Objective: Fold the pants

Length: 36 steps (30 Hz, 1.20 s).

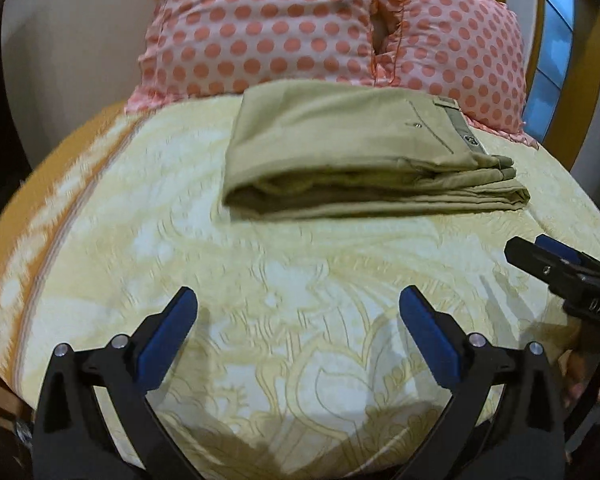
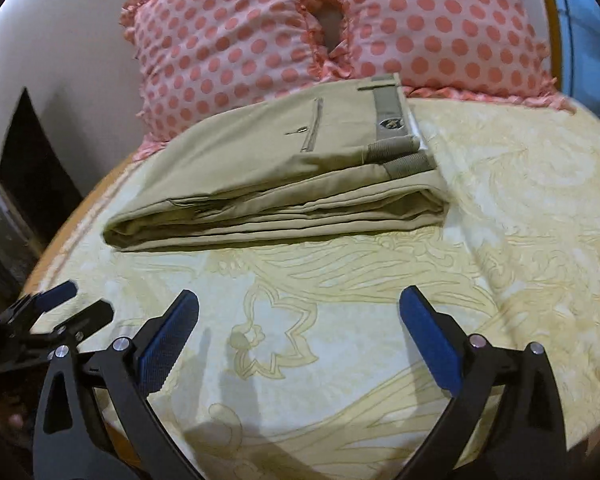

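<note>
Khaki pants (image 1: 356, 148) lie folded into a thick flat stack on the yellow patterned bedspread (image 1: 260, 280), waistband and back pocket on top toward the right. They also show in the right wrist view (image 2: 284, 184). My left gripper (image 1: 298, 300) is open and empty, hovering over the bedspread in front of the pants. My right gripper (image 2: 298, 300) is open and empty too, in front of the stack. The right gripper (image 1: 548, 264) shows at the right edge of the left wrist view, and the left gripper (image 2: 60, 308) at the left edge of the right wrist view.
Two pink polka-dot pillows (image 1: 300, 28) stand behind the pants against the wall, also in the right wrist view (image 2: 340, 28). The orange bed edge (image 1: 32, 208) runs along the left. A blue and yellow frame (image 1: 556, 40) is at the far right.
</note>
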Tool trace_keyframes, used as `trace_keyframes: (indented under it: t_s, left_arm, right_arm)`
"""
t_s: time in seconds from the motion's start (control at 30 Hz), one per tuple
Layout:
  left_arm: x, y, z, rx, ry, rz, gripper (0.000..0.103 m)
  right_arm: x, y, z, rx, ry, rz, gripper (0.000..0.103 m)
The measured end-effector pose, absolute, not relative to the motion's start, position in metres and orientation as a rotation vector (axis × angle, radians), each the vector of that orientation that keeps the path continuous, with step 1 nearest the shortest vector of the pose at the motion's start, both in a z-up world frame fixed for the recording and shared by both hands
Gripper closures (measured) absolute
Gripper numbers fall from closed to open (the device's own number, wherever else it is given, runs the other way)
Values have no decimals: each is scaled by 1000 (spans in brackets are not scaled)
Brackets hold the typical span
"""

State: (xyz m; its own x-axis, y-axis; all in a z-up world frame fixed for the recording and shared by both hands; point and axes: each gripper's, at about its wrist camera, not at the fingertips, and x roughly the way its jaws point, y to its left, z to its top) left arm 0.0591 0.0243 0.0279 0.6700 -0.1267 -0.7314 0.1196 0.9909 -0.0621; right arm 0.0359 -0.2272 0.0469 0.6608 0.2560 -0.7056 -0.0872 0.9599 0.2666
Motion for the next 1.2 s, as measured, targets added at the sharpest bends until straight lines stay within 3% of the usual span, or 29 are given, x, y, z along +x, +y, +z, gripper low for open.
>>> trace_keyframes:
  t_s: [0.33,0.43,1.2]
  left_arm:
    - [44,16,16,55,751,-114,2]
    - [42,16,16,54,734,-112,2]
    - [41,16,15,51,717,-107,2]
  right_arm:
    - [30,-220,42,158,789,171,1]
    - [28,-202,40,14,792,131,1]
    - [27,-205,39,38,771,114,1]
